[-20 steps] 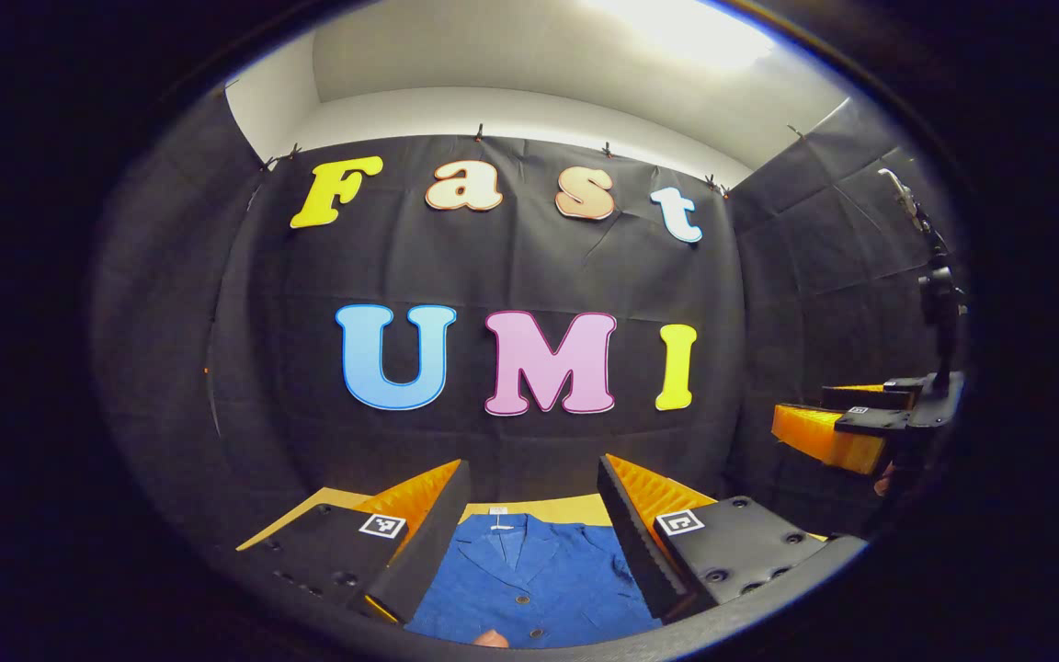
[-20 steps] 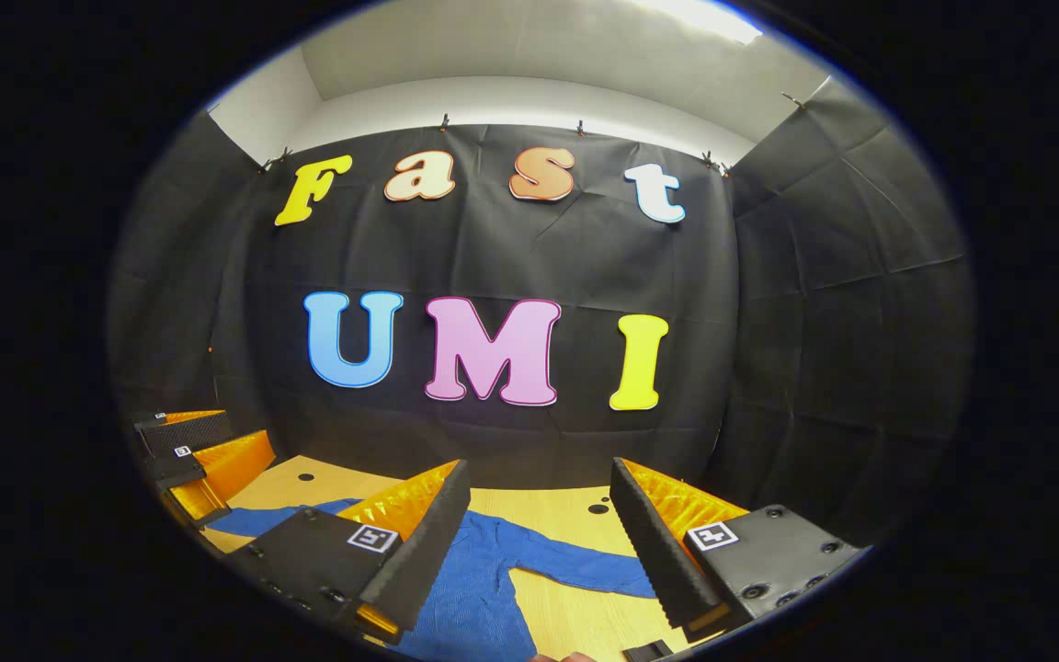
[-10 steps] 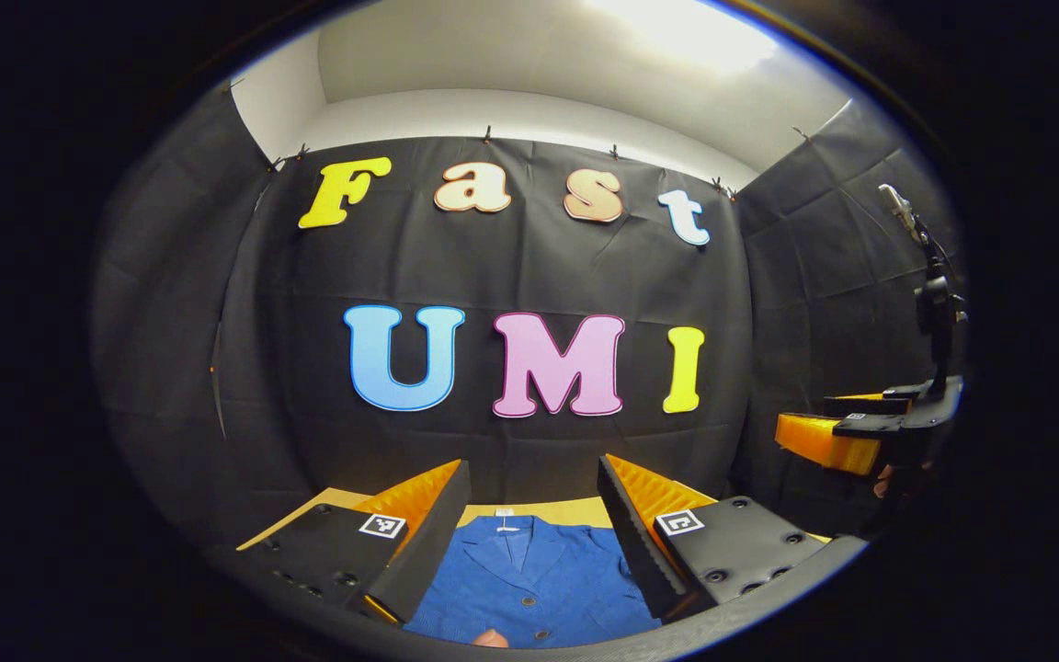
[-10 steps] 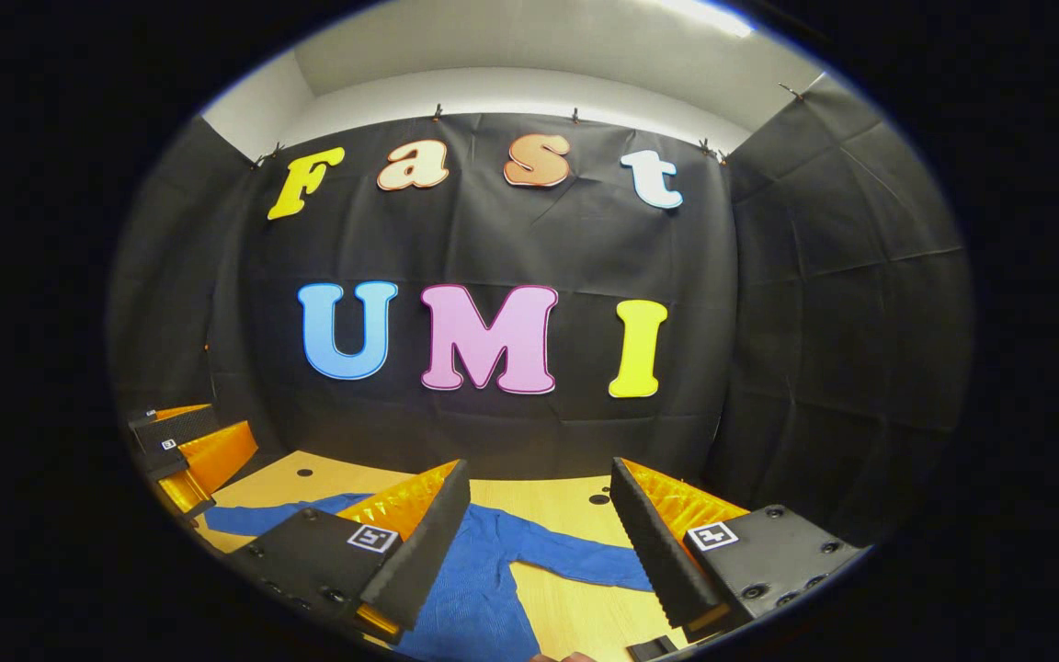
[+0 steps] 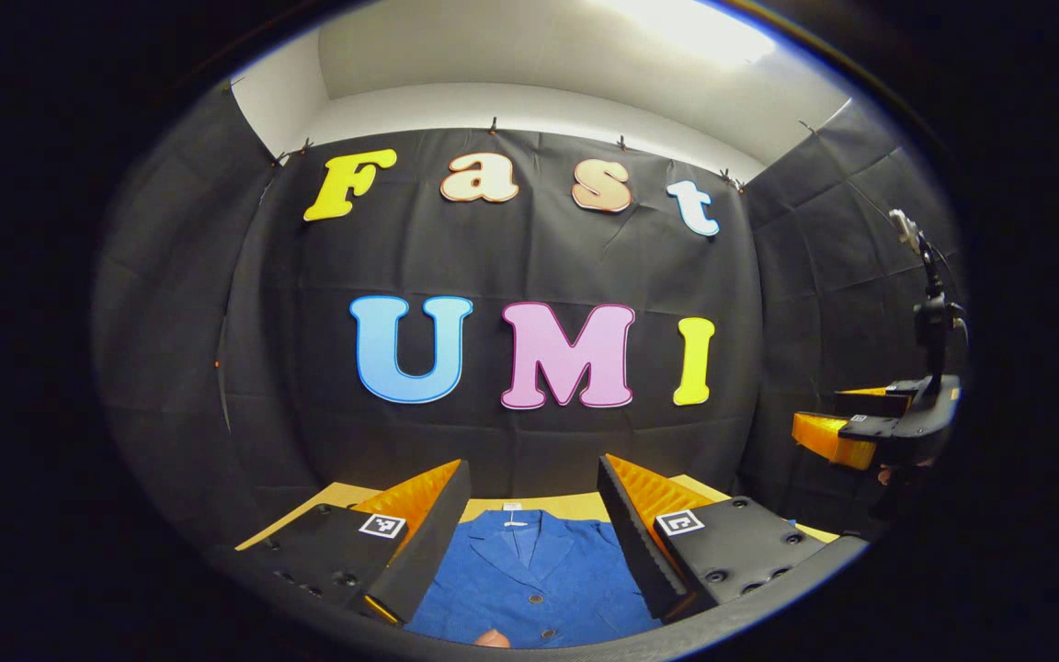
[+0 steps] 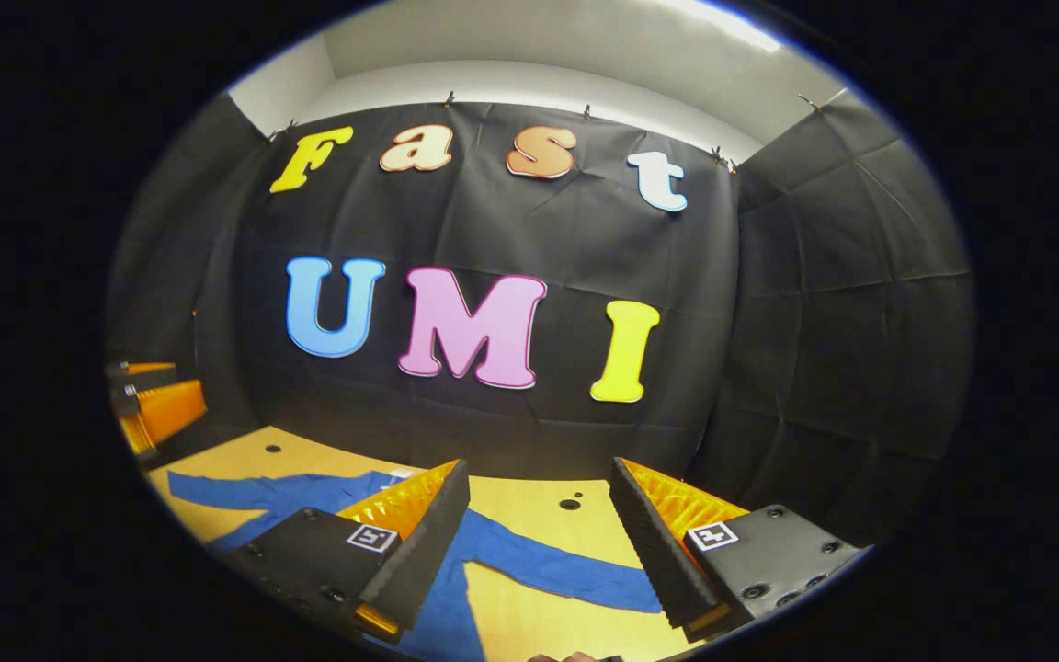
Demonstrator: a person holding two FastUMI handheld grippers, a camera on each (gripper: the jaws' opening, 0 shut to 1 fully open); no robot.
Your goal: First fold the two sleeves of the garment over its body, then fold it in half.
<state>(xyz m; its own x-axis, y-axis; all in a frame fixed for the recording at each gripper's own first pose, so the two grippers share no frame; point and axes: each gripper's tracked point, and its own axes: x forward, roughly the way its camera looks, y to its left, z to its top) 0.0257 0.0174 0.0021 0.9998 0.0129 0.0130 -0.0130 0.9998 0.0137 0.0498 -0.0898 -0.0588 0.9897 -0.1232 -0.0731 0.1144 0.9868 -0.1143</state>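
A blue garment (image 5: 529, 588) lies flat on the wooden tabletop (image 6: 529, 501), collar toward the far wall, sleeves spread left and right (image 6: 566, 570). Both the left tongs (image 5: 529, 533) and right tongs (image 6: 539, 542) hover above it, spread wide, holding nothing.

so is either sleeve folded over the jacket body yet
No, both sleeves of the blue jacket lie spread out flat on the wooden table.
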